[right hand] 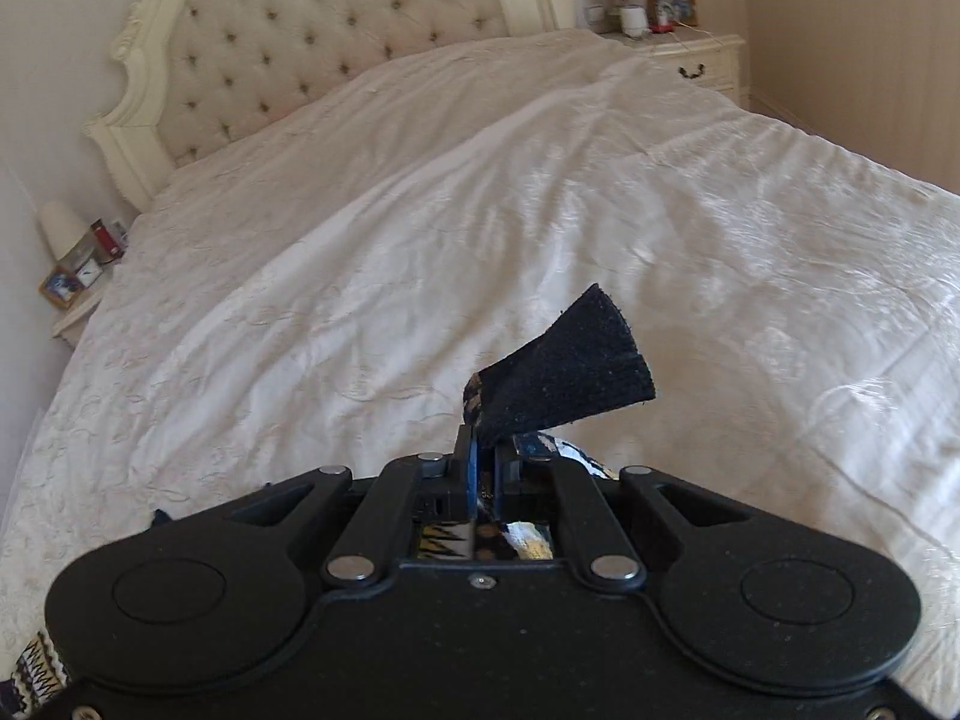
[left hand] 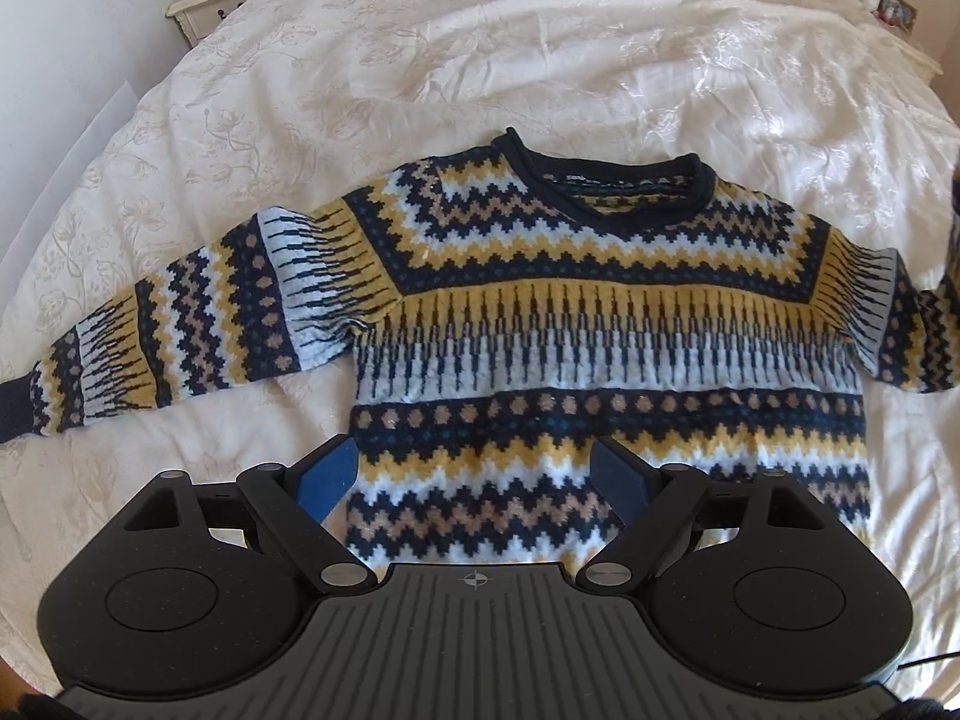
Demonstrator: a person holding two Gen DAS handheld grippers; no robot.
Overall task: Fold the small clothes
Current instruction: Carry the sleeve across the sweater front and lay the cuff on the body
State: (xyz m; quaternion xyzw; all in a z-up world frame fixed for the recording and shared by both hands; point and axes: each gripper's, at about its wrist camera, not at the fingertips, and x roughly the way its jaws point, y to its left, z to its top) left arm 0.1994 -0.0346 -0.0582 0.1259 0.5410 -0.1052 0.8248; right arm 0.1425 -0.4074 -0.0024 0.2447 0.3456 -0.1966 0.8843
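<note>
Left hand-held gripper [left hand: 474, 480] spread wide, hovering over hem of patterned sweater [left hand: 600, 324], which lies flat on bed [left hand: 420, 60]. Right hand-held gripper [right hand: 487, 450] pinches sweater's dark cuff [right hand: 570, 360], raised off bed.

Left tongs [left hand: 474, 480] spread wide, empty, over the hem of a patterned sweater [left hand: 600, 330] lying flat on the white bed [left hand: 420, 60]; neckline far ahead, one sleeve extended leftward.
</note>
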